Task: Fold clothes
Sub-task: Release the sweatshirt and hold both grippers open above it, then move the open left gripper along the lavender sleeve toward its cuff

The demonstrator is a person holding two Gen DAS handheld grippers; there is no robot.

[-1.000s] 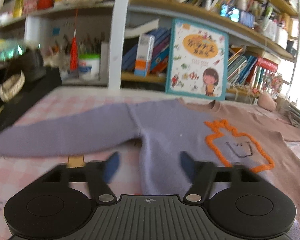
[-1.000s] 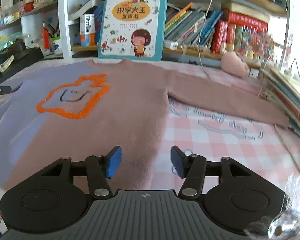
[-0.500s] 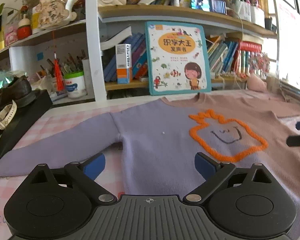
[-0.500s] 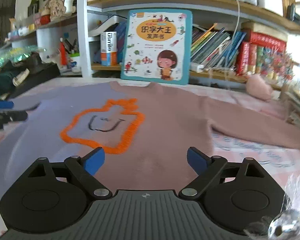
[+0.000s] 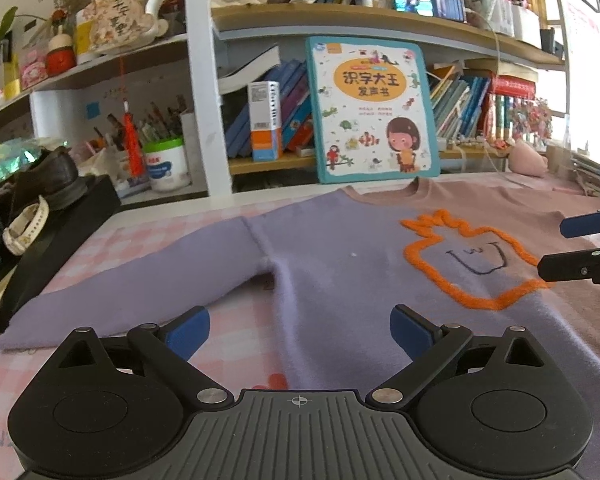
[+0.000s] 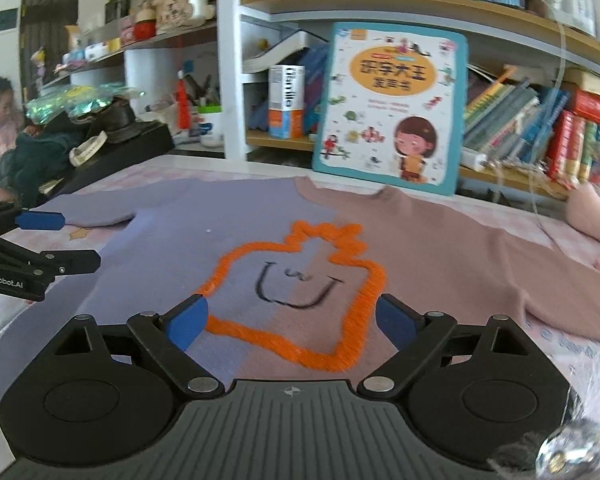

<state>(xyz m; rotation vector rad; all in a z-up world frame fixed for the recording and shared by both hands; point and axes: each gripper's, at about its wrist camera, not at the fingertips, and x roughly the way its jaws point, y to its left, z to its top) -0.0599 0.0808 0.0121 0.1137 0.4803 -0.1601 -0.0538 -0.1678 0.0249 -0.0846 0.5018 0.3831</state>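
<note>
We see a sweater (image 5: 340, 264), lilac on its left half and dusty pink on its right, spread flat, front up, on a pink checked tablecloth (image 5: 236, 320), its neck toward the far bookshelf (image 5: 340, 20) and both sleeves stretched out to the sides. An orange stitched outline (image 6: 300, 300) with a small drawn face sits at the middle of the chest. Our left gripper (image 5: 300, 332) hangs over the near left part of the sweater, just below the armpit, its blue pads (image 5: 188, 332) spread wide and gripping nothing. Our right gripper (image 6: 292, 322) hangs over the near edge of the orange outline, likewise released, with the pads (image 6: 186, 324) well apart and only flat knit beneath the gap. A children's picture book (image 6: 392, 108) stands propped against the shelf just beyond the collar. At far left, a dark shoe (image 5: 52, 176) rests on a black box (image 5: 60, 236).
</note>
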